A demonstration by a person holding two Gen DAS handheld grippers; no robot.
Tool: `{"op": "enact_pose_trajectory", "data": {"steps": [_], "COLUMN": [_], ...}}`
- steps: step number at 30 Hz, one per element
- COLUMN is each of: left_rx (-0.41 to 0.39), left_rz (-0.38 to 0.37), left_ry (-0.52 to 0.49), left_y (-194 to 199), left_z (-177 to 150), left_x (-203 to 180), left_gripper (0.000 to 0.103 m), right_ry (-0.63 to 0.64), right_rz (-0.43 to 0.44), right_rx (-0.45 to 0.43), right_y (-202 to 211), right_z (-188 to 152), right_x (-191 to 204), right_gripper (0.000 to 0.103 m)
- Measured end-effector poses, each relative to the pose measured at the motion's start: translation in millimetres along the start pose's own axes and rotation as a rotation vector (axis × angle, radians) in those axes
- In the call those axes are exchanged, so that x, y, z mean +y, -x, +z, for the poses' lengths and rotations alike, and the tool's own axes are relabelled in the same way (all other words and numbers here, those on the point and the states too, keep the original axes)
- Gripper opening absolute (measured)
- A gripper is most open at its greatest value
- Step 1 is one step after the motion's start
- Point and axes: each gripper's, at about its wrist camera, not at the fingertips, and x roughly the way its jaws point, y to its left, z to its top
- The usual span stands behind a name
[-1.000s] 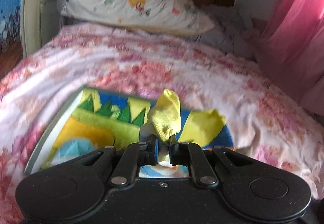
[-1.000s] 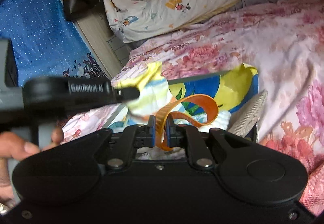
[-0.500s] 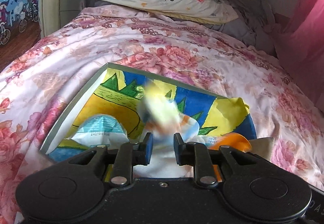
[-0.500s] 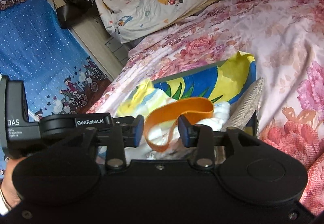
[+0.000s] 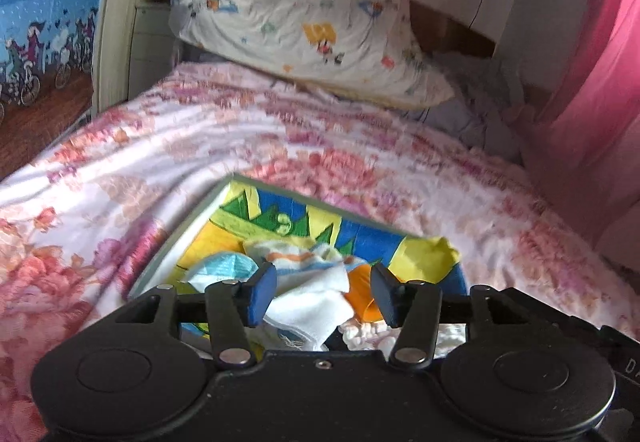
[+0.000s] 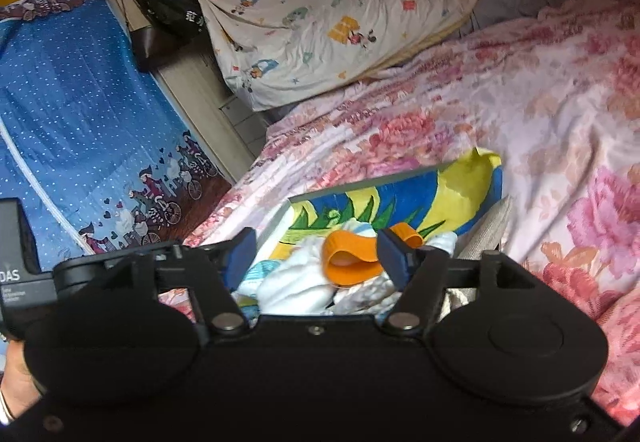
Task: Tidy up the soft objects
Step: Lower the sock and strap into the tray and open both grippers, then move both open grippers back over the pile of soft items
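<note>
While both claws hang over the storage box (image 5: 188,238) on the bed (image 5: 200,146), neither one grips anything. Left claw (image 5: 323,296): jaws have just been opening, now stand wide apart; the blue pads press on nothing. Beyond the gap lies a white sock (image 5: 316,294) with an orange stripe, loose on the pile in the box. Right claw (image 6: 316,256): jaws have likewise just been opening, now wide; the orange band (image 6: 352,262) lies free in the box beyond the gap, its loop near the right pad but not pinched.

Box has a grey rim and a bright lining of blue, yellow and green. It sits on the floral pink bedspread, at the near part of the bed. Contents: white and pale blue soft items heaped together, orange band on top toward the right side. A beige cloth (image 6: 486,230) lies against the right wall of the box.

Cartoon-print pillow (image 5: 304,10) leans at the far end of the bed. Blue patterned cloth (image 6: 80,122) hangs at left; pink curtain (image 5: 592,62) at right.
</note>
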Motion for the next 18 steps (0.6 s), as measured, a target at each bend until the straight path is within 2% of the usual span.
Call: {"op": "enact_pose_trajectory", "data": {"steps": [1, 3, 6, 8, 16, 18], "left_rx": [-0.014, -0.043, -0.084, -0.104, -0.21, -0.24], "left_rz": [-0.006, -0.017, -0.031, -0.038, -0.031, -0.03], "left_ry": [-0.004, -0.02, -0.033, -0.018, -0.003, -0.01], "left_y": [9, 29, 57, 74, 137, 151], "left_z": [0, -1, -2, -3, -16, -24], "left_x": [0, 0, 2, 7, 24, 28], "left_gripper": [0.058, 0.066, 0.07, 0.073, 0.086, 0.092], "right_ry": [0.008, 0.034, 0.073, 0.097, 0.17, 0.191], "right_rz": [-0.001, -0.008, -0.005, 0.0, 0.017, 0.018], "right_rx": [-0.006, -0.014, -0.027, -0.036, -0.086, -0.1], "right_y": [5, 13, 27, 36, 68, 76], "right_z": [1, 2, 4, 4, 3, 2], "right_x": [5, 14, 30, 43, 83, 88], "right_gripper": [0.069, 0.074, 0.079, 0.087, 0.102, 0.102]}}
